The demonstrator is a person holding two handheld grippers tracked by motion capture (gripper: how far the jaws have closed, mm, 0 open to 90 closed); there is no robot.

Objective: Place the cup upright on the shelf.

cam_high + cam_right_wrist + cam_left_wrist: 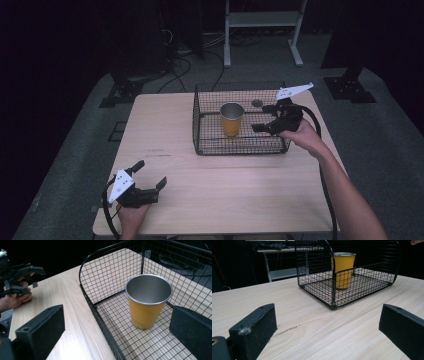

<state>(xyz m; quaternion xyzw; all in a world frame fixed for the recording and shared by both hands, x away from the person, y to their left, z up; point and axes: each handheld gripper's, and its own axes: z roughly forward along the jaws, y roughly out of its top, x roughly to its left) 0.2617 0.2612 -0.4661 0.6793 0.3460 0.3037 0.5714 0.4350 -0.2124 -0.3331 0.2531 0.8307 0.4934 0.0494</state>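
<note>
Cup [232, 119], yellow-sided with a bare metal inside, stands upright and empty on the floor of the black wire basket [201, 131], roughly in the middle of it and touching none of its walls. In the right gripper view the cup [147, 302] sits just ahead, between the two black jaws. The right gripper [263, 118] hangs at the basket's right end, reaching in over the rim towards the cup; its fingers [43, 327] are spread wide and have hold of nothing, with a clear gap to the cup on both sides. The basket rests on the far right part of the wooden bench [165, 130].

The left gripper [150, 174] rests low at the near left corner of the bench, well apart from the basket, its fingers [257, 326] likewise wide apart and empty; from the left gripper view the basket [317, 288] and cup [342, 268] stand far off across bare wood.

As a judgement, the work in hand is a grasp of the cup and it is at an early stage: the approach is nearly made, but the closing on the cup, the lift out of the basket and any placing are not yet done
</note>
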